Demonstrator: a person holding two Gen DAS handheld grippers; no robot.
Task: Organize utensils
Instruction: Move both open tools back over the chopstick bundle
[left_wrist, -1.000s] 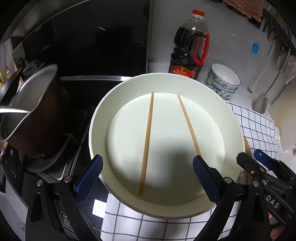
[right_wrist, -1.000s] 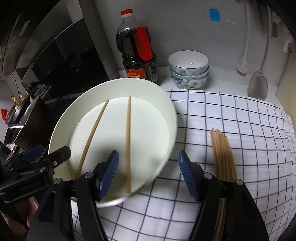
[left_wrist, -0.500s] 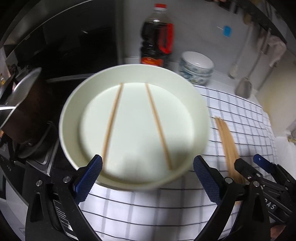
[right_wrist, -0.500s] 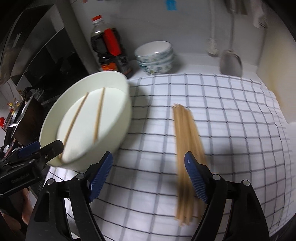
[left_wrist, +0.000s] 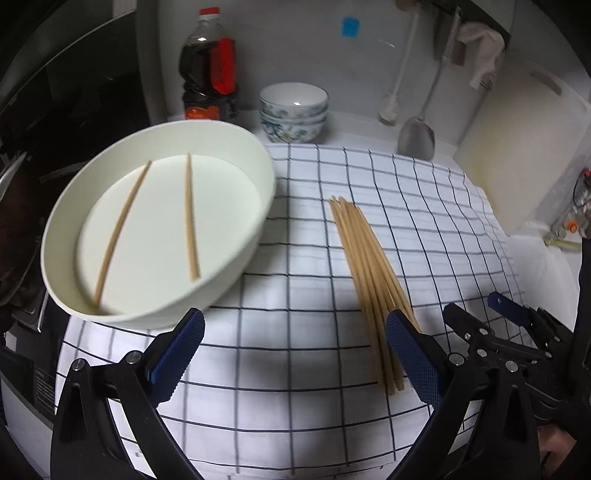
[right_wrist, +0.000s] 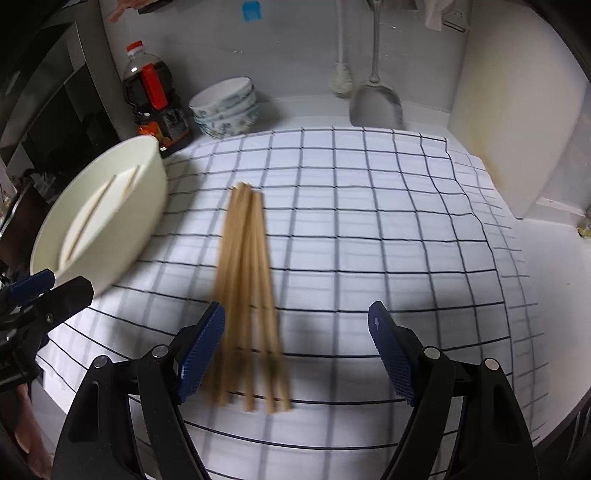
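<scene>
We have swung both tools away from the bowl (left_wrist: 159, 236), where two chopsticks (left_wrist: 190, 218) lie, toward the bundle (right_wrist: 247, 295) on the cloth (right_wrist: 369, 240). Left tool (left_wrist: 295, 358) and right tool (right_wrist: 295, 354) gape wide, empty; the bundle's near end lies between the right pads, so we judge another pickup imminent

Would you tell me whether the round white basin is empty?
Not empty: two wooden chopsticks lie apart on the round white basin's floor.
</scene>
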